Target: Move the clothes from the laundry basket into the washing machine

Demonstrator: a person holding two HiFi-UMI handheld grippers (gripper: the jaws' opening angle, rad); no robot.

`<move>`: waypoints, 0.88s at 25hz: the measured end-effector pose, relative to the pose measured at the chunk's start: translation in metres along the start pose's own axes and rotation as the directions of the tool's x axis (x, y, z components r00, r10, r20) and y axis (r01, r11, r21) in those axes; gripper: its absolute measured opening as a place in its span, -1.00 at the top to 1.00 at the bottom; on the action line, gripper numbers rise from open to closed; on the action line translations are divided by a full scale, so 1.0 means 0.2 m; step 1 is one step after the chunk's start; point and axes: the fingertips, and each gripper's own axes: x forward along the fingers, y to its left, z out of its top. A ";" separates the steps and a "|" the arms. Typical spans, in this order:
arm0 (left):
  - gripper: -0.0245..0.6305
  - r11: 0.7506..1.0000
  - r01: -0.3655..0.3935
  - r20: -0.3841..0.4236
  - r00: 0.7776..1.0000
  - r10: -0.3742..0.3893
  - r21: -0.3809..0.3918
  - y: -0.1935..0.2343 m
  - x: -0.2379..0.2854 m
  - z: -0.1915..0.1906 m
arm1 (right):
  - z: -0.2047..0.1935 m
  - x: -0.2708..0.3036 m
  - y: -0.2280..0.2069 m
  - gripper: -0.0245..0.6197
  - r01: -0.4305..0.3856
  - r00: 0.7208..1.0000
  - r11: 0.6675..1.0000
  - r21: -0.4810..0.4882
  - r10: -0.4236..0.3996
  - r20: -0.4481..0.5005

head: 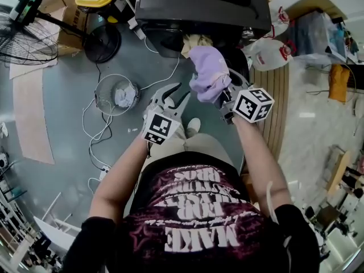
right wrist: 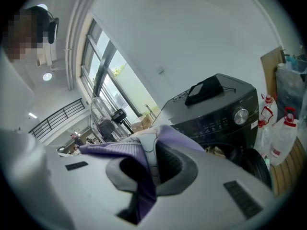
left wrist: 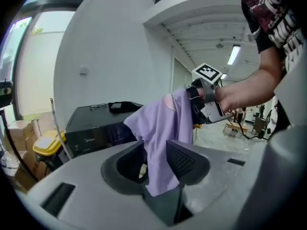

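A lavender garment (head: 209, 73) hangs in front of the black washing machine (head: 202, 4), and my right gripper (head: 223, 94) is shut on it. In the right gripper view the cloth (right wrist: 139, 152) is bunched between the pads. My left gripper (head: 183, 90) is open just left of the garment, with nothing between its jaws in the head view. In the left gripper view the garment (left wrist: 163, 133) hangs down across the gap between those jaws, and the right gripper (left wrist: 206, 104) holds it from above. Some clothes (head: 196, 40) show in the machine's opening.
A round wire basket (head: 101, 98) with a white cloth in it stands on the grey floor to the left. A floor fan (head: 25, 30) and cables lie further left. White jugs (head: 267, 53) stand right of the machine, beside a wooden slatted platform (head: 278, 95).
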 end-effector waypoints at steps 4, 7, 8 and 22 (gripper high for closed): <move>0.21 0.994 0.104 0.009 0.994 -0.105 0.026 -0.03 0.15 0.05 | 0.07 0.07 0.05 0.81 -0.026 1.000 1.000 0.005 0.026 0.002; 0.01 0.988 0.144 -0.025 0.989 -0.143 0.057 0.03 0.25 0.05 | 0.09 0.15 0.10 0.81 -0.063 0.998 0.998 0.018 0.063 -0.019; -0.03 0.986 0.154 -0.036 0.988 -0.152 0.062 0.05 0.29 0.04 | 0.09 0.17 0.12 0.81 -0.073 0.997 0.997 0.030 0.074 -0.021; -0.03 0.941 0.285 -0.012 0.958 -0.287 0.183 0.13 0.48 0.13 | 0.10 0.29 0.22 0.83 -0.313 0.948 0.900 0.303 0.314 0.048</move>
